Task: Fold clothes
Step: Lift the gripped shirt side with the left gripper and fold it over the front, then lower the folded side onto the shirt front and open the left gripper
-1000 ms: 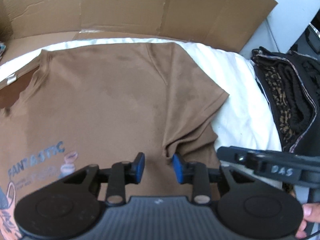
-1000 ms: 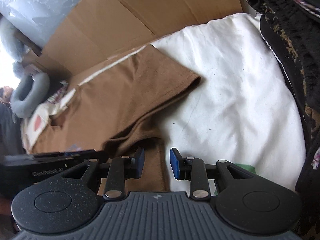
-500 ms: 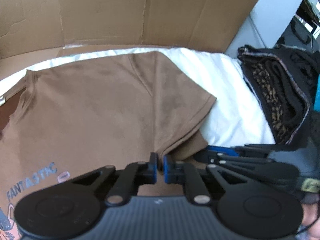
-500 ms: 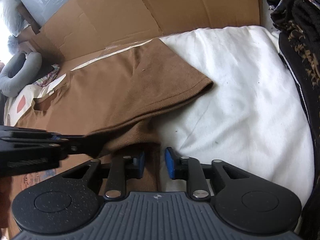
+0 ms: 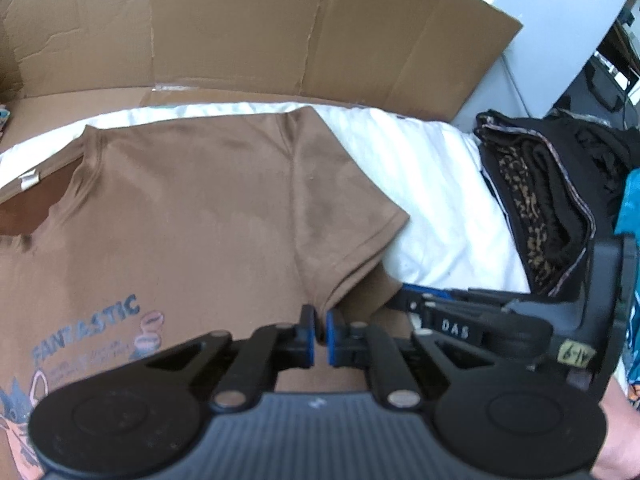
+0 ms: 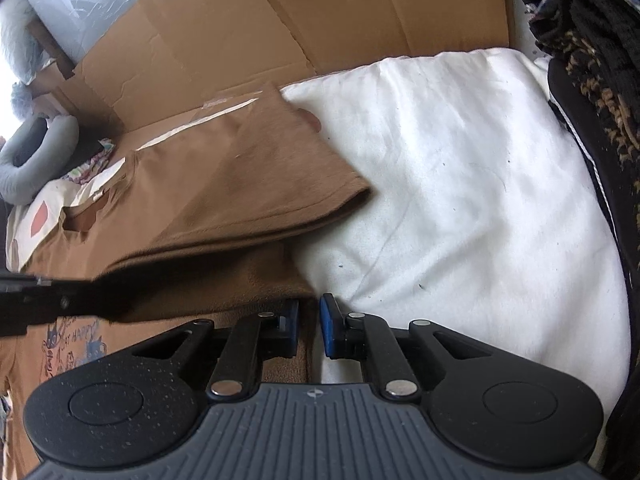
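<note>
Left wrist view first: a flattened cardboard sheet [image 5: 256, 36] stands propped behind the work area, apparently as a backdrop and edge; below it a white bedding surface [image 5: 432, 184] carries everything, soft and pale enough to show the garment's outline; on it the brown T-shirt [image 5: 192, 216] lies print-side up, collar toward the left, spread flat so its seams can serve as fold lines; a pile of dark patterned clothes [image 5: 536, 208] sits at the right edge of the bedding, well apart from the shirt, probably out of the way of the folding.

Next in size, the shirt's short sleeve [image 5: 352, 232] lies out over the white cloth, with the underarm fabric bunched just below it; that bunch is where both tools meet. The left gripper [image 5: 322, 336] is clenched on the brown cloth at the underarm, its blue pads nearly together with only a thin pinch of fabric between; the grip there looks meant to lift the side of the shirt for a lengthwise fold.

From the right wrist view, the right gripper [image 6: 309, 326] straddles the shirt's side edge where brown meets white; its jaws have just been closing, the edge of the cloth lies between them, yet a gap shows between the pads, so I judge it not gripping yet.
</note>
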